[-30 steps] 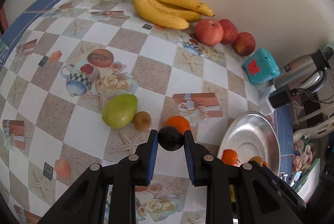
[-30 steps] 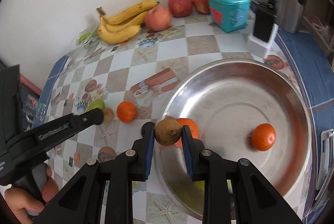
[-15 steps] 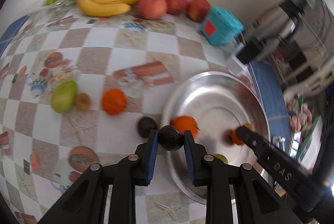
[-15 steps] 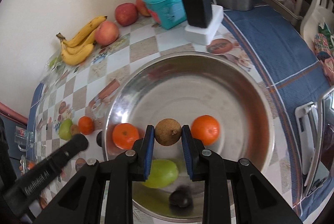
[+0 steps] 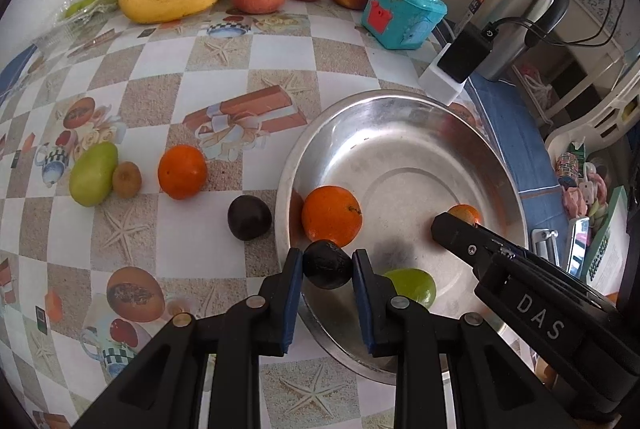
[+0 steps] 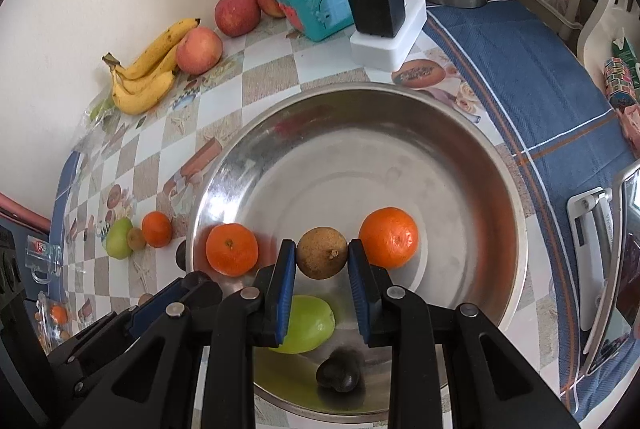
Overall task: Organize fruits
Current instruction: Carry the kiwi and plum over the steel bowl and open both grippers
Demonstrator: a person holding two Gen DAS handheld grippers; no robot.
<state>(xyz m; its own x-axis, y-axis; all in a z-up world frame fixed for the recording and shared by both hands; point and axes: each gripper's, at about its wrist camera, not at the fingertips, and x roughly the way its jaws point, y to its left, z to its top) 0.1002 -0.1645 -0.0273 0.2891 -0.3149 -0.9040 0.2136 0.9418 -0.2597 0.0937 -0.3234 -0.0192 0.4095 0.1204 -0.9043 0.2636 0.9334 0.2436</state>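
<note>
Dark fruit [image 5: 327,264], near-round, no clear long axis, is gripped in left gripper [image 5: 327,267] above near-left rim of steel bowl [image 5: 400,101]; bowl floor lies just right & below. Brown fruit [image 6: 322,252], stem scar facing cam, is clamped in right gripper [image 6: 322,255], further in over bowl centre, betw. two oranges.
</note>
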